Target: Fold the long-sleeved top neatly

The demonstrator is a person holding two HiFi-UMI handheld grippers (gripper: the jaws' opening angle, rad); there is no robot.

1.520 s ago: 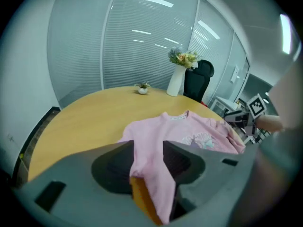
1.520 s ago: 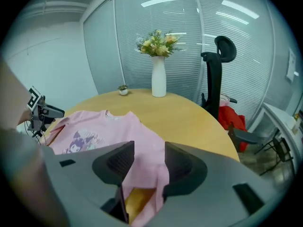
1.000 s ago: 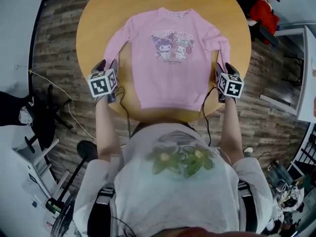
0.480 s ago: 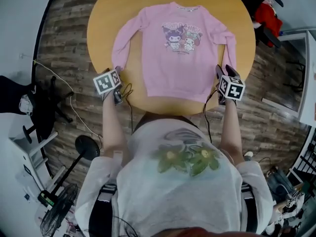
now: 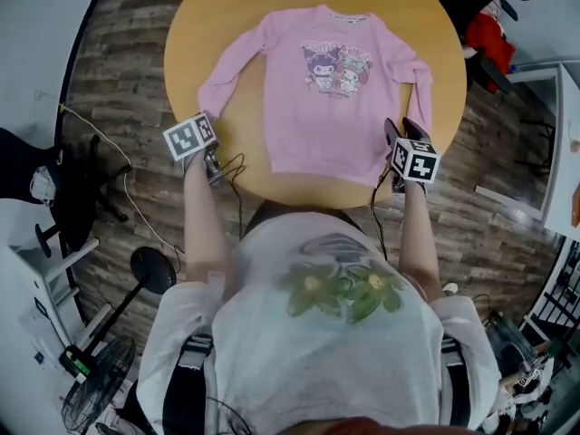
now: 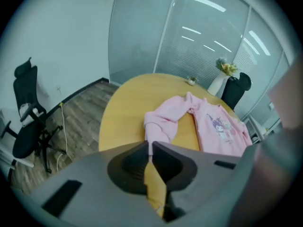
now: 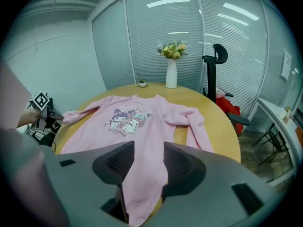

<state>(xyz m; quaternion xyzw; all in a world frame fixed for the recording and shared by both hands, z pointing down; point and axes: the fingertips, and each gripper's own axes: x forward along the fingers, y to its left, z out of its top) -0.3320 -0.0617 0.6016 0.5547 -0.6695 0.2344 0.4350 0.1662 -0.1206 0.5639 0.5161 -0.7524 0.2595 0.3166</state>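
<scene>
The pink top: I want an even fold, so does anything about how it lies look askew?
Yes, the sleeves differ. The right sleeve bends sharply at the elbow and runs down beside the body; the left sleeve splays straight out diagonally, its cuff bunched.

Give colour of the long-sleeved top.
The long-sleeved top is pink, cartoon chest print; clearest in head view.

The head view looks steeply down from above the person onto the round yellow wooden table (image 5: 227,25), well off, with the whole pink long-sleeved top with a cartoon print (image 5: 331,116) in frame. The left gripper view rides low behind the left gripper (image 6: 149,146) at the table's left edge, facing across the wood toward a glass wall (image 6: 156,37). The right gripper view rides low behind the right gripper (image 7: 149,145) at the near edge, close over the garment. All three share table and top.
</scene>
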